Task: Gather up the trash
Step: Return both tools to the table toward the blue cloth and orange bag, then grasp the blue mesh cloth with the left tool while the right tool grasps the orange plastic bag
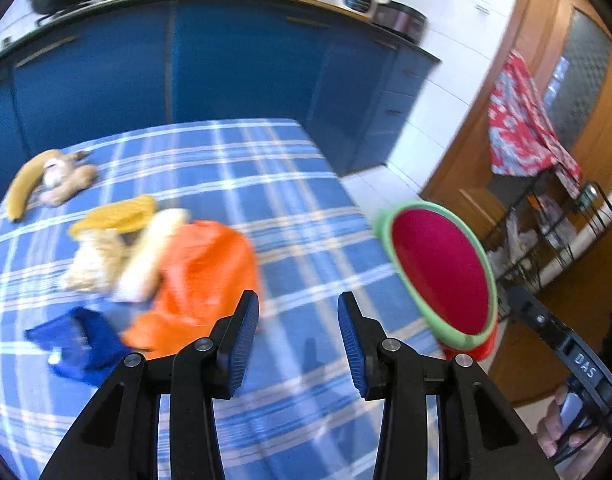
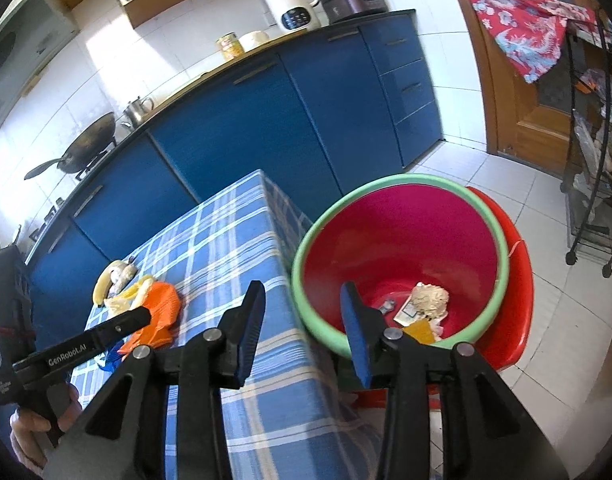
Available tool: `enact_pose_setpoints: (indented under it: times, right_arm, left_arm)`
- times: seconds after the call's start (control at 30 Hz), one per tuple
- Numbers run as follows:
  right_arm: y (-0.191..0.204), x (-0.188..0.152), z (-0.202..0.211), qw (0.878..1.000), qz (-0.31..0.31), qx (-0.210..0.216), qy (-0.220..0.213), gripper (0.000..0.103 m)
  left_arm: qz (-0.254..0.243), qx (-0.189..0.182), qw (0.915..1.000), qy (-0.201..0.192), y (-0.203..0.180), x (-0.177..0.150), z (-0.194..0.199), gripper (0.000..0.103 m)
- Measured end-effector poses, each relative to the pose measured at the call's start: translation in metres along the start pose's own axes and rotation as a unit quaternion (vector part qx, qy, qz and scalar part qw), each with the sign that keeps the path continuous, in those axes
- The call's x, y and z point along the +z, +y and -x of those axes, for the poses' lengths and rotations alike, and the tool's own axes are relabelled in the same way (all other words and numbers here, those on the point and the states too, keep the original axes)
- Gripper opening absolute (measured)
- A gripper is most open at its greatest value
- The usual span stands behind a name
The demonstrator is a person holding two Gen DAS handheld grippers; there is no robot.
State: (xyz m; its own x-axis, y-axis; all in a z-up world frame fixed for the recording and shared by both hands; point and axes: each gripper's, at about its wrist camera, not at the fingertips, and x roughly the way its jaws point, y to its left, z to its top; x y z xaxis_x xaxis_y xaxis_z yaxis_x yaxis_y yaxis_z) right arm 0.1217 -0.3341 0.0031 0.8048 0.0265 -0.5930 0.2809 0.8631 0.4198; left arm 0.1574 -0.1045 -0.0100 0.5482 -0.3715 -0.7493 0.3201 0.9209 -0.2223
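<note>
Reaching back for more trash, both tongs empty with jaws apart.

Left gripper [image 1: 298,338] hangs over the checked tablecloth [image 1: 234,168] beside the orange plastic bag [image 1: 202,276], blue wrapper [image 1: 80,344] and peels; the next move, I judge, calls for closing on one piece. Only the right wrist view, with the right gripper [image 2: 302,326] at the basin's rim, shows scraps lying inside the red basin [image 2: 401,224] beside the table.

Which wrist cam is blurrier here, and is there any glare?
Left wrist view: motion blur smears the orange bag and banana; the left claw stays sharp. Right wrist view: crisp, basin contents readable, but sunlight washes out the wall tiles. Both show fisheye bending.
</note>
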Motion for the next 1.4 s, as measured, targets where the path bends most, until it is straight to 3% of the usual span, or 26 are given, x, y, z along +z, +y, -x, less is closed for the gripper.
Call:
enact_pose_setpoints:
  times: [0.2, 0.37, 0.87, 1.17, 1.33, 1.4]
  right_arm:
    - [0.021, -0.004, -0.004, 1.0, 0.015, 0.01, 0.007, 0.042]
    - [0.033, -0.007, -0.008, 0.999, 0.026, 0.017, 0.013, 0.044]
    - [0.071, -0.012, -0.024, 0.997, 0.06, 0.032, 0.035, 0.045]
    - [0.093, -0.017, -0.038, 0.995, 0.081, 0.039, 0.051, 0.045]
    - [0.111, -0.021, -0.052, 0.992, 0.098, 0.046, 0.067, 0.046]
    - [0.119, -0.022, -0.06, 0.99, 0.104, 0.051, 0.076, 0.046]
  left_arm:
    - [0.036, 0.052, 0.9979, -0.014, 0.053, -0.001, 0.011, 0.042]
    - [0.062, 0.088, 0.9941, -0.009, 0.092, -0.005, 0.013, 0.049]
    - [0.088, 0.149, 0.9847, 0.017, 0.138, -0.024, 0.001, 0.055]
    - [0.129, 0.12, 0.9841, 0.024, 0.157, -0.04, -0.002, 0.055]
    - [0.127, 0.102, 0.9867, 0.01, 0.155, -0.044, 0.004, 0.033]
    - [0.134, 0.089, 0.9869, 0.006, 0.158, -0.044, 0.005, 0.029]
